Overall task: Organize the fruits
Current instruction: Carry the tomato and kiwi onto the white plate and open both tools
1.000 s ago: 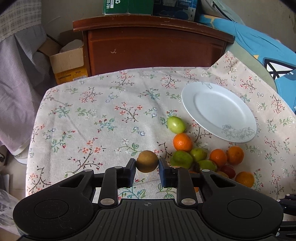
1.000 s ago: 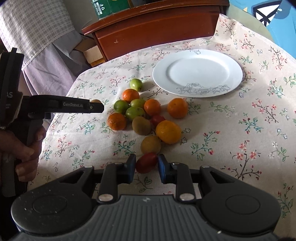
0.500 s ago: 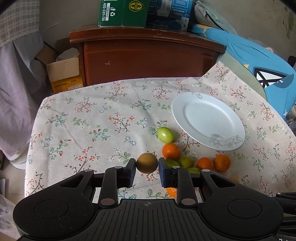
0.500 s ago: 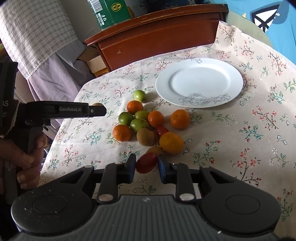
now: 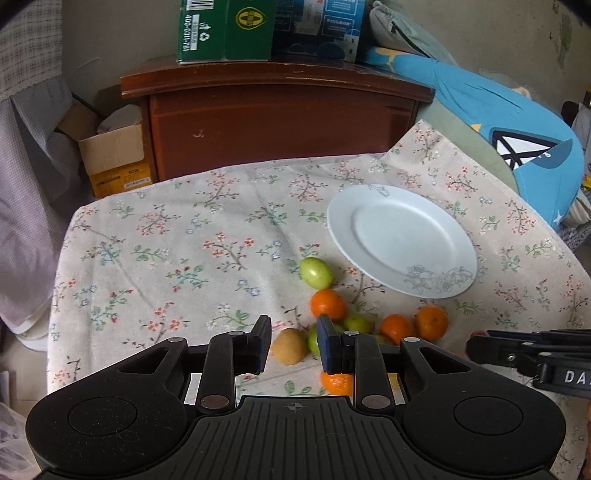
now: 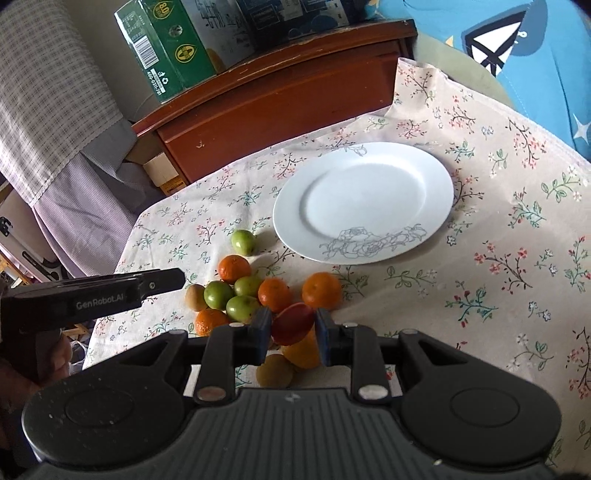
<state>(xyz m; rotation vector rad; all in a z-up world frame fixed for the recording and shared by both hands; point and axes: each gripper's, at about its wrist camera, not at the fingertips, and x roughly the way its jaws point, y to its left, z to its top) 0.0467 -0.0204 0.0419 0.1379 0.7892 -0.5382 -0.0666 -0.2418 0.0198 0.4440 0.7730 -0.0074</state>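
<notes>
My left gripper [image 5: 293, 341] hovers low over the flowered cloth, its jaws opening. A brown kiwi-like fruit [image 5: 290, 347] lies on the cloth between them, with a gap on each side, next to a green fruit. My right gripper [image 6: 291, 326] is shut on a red fruit [image 6: 291, 322], held above the near side of the fruit pile. The pile has several oranges [image 6: 320, 290] and green fruits [image 6: 218, 294]. One green fruit [image 6: 243, 242] lies apart, near the empty white plate [image 6: 364, 201]. The plate [image 5: 400, 240] is far right in the left wrist view.
A brown wooden cabinet [image 5: 280, 122] stands behind the table with a green carton [image 5: 225, 29] on top. An open cardboard box [image 5: 114, 155] sits to its left and a blue cushion [image 5: 498, 118] to the right. A person's hand [image 6: 55, 362] holds the left gripper's handle.
The left gripper has let go of the brown fruit, which now rests on the cloth beside the pile. The right gripper has carried the red fruit forward, over the pile's near side.
</notes>
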